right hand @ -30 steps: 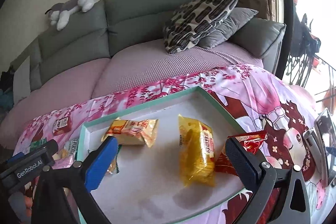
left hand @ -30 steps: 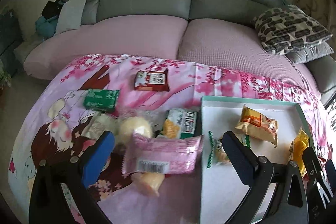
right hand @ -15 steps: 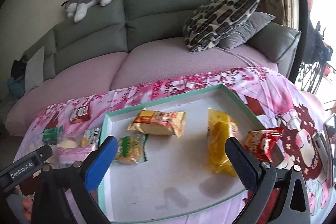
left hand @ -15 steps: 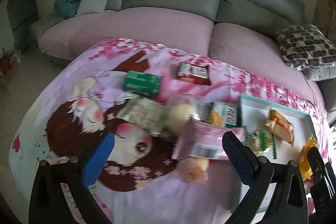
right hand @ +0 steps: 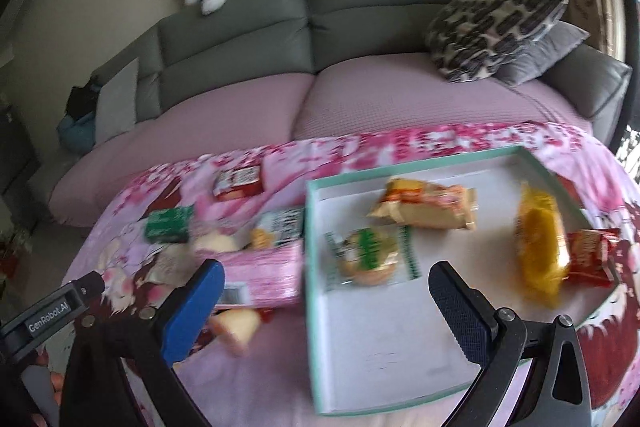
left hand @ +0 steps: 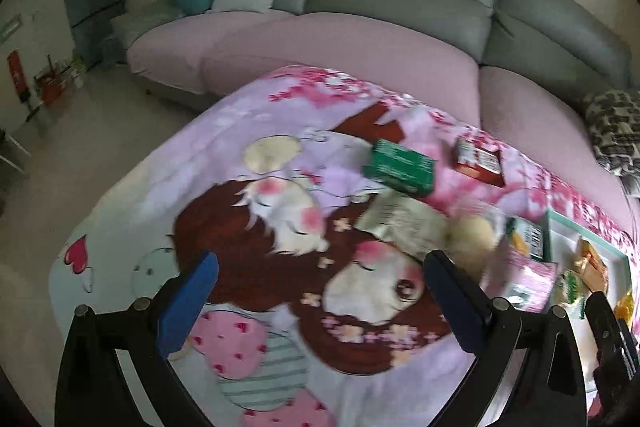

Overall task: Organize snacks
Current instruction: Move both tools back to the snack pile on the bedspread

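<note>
pink long packet (right hand: 260, 277) lying crosswise just left of tray (right hand: 310, 267), directly ahead of right gripper (right hand: 326, 311); left gripper (left hand: 320, 301) farther off. both spread, empty.

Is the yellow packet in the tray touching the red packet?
Touching. In the right wrist view, the yellow packet overlaps the left end of the red packet at the tray edge, with no gap between them.
</note>
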The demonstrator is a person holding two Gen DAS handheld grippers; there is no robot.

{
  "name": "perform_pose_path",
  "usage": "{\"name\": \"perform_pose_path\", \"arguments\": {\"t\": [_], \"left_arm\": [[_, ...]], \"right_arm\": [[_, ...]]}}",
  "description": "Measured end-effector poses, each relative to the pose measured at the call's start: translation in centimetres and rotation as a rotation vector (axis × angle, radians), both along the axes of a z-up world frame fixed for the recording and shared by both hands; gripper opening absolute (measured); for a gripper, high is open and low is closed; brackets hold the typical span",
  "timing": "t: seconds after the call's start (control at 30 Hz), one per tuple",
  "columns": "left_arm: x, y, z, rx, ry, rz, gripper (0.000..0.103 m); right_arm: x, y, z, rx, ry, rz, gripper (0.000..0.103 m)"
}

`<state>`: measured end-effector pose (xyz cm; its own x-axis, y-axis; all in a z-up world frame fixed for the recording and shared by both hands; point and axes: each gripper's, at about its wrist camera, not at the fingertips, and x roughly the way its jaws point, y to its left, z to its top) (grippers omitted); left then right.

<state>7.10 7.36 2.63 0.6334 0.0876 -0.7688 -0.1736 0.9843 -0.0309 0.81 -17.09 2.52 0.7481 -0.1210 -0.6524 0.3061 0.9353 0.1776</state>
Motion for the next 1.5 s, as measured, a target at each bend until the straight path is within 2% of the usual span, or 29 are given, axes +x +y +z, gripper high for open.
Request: {"name": "perform_pose_path", "arguments": {"t": [0.23,0.47,0.63,0.8,1.0,1.23,1.33,1.5], "left_arm": [[0.4,1.9,-0.7,-0.021,0.016,0.002,0.102],[1.1,0.9,-2.0,-0.068,0.046,-0.060,0.102],[1.6,-0.7,-3.0,-0.088,0.070,-0.117,0.102],[2.0,-2.1,-4.1,-0.159,0.095,-0.161,0.102],[2.0,-4.0,-4.9,-0.199,0.101,-0.224,0.102],[2.0,-6.9,-6.5,-0.146,0.178,-0.314,0.102],[2.0,-7.8,-7.3,-0.160,0.212,-0.344,0.102],[1.7,-9.0,-7.2,-0.178,0.201,-0.391,0.102]], "right_arm": [[1.6,3.9,-1.0,0.003,0.037,0.079,0.103],[2.5,5.5,-2.4,-0.018,0.097,0.101,0.103],[2.6,4.5,-2.8,-0.038,0.129,0.065,0.103],[2.4,3.0,-2.8,-0.053,0.147,0.027,0.103],[1.7,0.4,-2.7,-0.053,0.166,-0.046,0.103],[0.8,-2.5,-2.6,-0.008,0.168,-0.125,0.103],[0.6,-3.2,-2.5,0.002,0.163,-0.142,0.103],[0.7,-3.4,-2.6,0.016,0.166,-0.143,0.103]]}}
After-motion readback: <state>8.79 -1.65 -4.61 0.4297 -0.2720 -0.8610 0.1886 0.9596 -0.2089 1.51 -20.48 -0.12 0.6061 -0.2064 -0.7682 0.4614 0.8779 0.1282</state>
